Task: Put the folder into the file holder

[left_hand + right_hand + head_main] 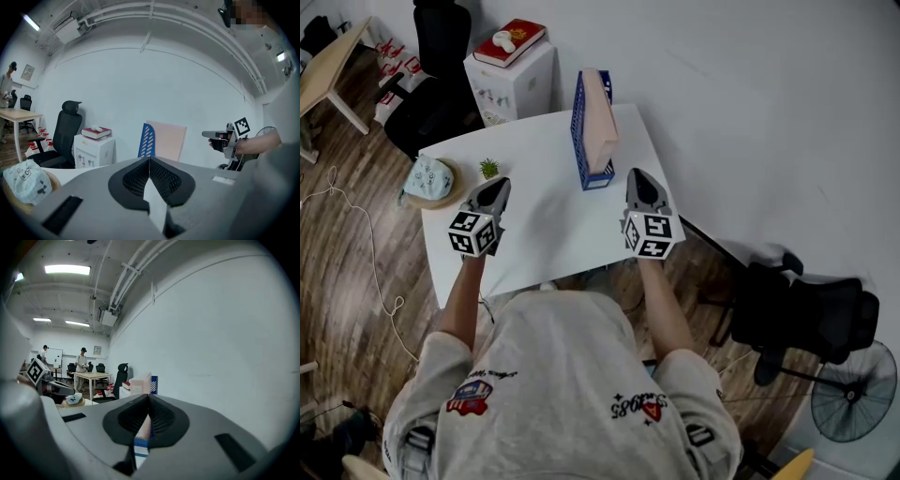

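A pale pink folder (600,117) stands upright inside the blue file holder (581,141) at the far right of the white table (546,230). My left gripper (494,185) hangs over the table's near left part, its jaws shut with nothing between them. My right gripper (639,176) is just to the near right of the holder, also shut and empty, apart from the holder. The left gripper view shows the folder (168,140) and holder (146,140) ahead beyond the closed jaws. In the right gripper view the folder (139,385) stands straight ahead.
A round basket with a light-blue bundle (429,181) and a small green plant (489,169) sit at the table's left. A white cabinet with a red book (511,80) stands behind. A black chair (797,314) and a floor fan (853,389) are at the right.
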